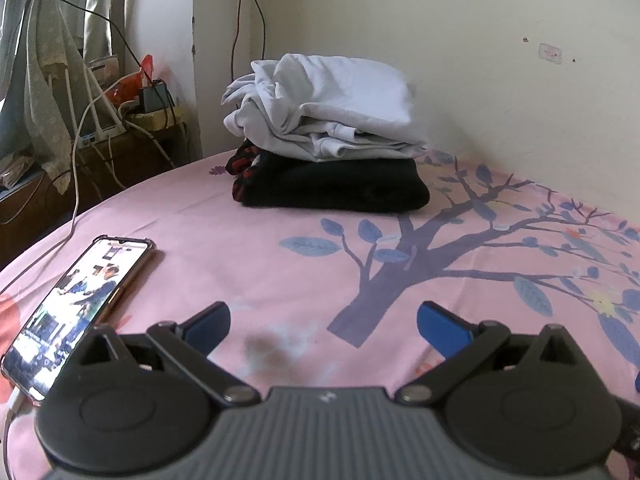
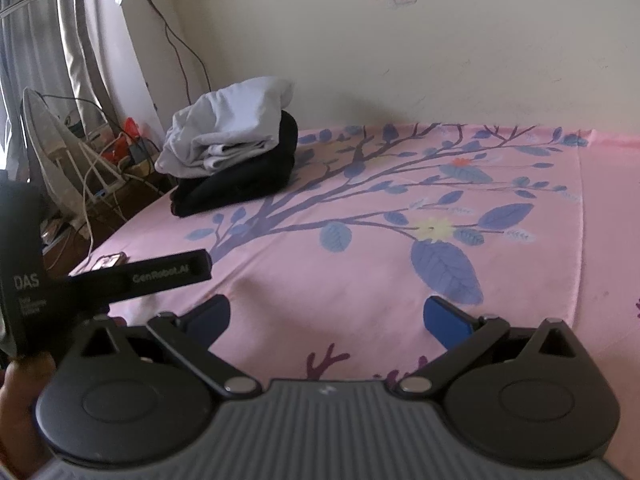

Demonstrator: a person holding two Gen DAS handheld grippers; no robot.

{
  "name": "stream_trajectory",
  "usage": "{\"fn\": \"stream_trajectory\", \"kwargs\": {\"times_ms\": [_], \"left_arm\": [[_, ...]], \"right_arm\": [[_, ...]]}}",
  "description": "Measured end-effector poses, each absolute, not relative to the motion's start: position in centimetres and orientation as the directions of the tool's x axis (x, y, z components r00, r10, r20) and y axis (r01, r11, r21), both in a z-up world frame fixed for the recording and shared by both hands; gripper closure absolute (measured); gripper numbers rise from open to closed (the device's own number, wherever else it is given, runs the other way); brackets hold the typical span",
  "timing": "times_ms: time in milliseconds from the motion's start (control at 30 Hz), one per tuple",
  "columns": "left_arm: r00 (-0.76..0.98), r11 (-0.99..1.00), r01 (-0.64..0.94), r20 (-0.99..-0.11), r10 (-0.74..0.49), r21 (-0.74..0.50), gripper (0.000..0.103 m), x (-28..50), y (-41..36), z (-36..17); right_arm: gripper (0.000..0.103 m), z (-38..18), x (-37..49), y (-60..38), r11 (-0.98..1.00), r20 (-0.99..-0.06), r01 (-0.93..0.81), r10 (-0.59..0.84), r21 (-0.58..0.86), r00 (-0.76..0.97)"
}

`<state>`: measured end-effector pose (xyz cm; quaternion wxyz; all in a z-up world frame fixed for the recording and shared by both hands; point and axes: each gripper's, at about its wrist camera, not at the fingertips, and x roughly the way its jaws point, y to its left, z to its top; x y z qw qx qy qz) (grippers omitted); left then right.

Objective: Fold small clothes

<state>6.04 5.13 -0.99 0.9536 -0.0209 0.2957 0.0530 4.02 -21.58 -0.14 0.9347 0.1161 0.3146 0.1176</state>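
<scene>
both of my tools are empty. the left tool (image 1: 323,322) hangs over the near part of the bed (image 1: 280,248) with its blue fingers (image 1: 210,326) spread wide and only sheet between them. the right tool (image 2: 326,320) is released too, fingers apart over bare pink sheet further right.

the clothes sit in a pile at the far left corner of the bed, near the wall. a white piece (image 1: 324,108) lies on top of a black piece (image 1: 340,186), touching it. the black one looks squared off and flat, with a red and black patterned bit poking out on its left edge. the white one is folded in layers lower down, but its top is bunched and rumpled, and in the right view it (image 2: 224,128) droops a little over the left side of the black (image 2: 240,180).

my read: the folding is mostly done, maybe fully. nothing loose lies on the open sheet in either view, so i see no garment waiting. what might remain is tidying that white top layer, or fetching more clothes from somewhere out of view; i can't tell which.

a phone (image 1: 76,304) with its screen lit lies on the sheet to the near left, just beside my left tool, with a cable running off the bed edge. i'd keep clear of that.
</scene>
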Motion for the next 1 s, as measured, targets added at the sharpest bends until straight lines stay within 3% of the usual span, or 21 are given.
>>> {"fn": "stream_trajectory", "kwargs": {"times_ms": [1000], "left_arm": [[0.829, 0.996, -0.081, -0.557, 0.044, -0.043, 0.0, 5.81, 5.31, -0.82]], "right_arm": [[0.006, -0.18, 3.87, -21.28, 0.946, -0.561, -0.144, 0.289, 0.289, 0.776]]}}
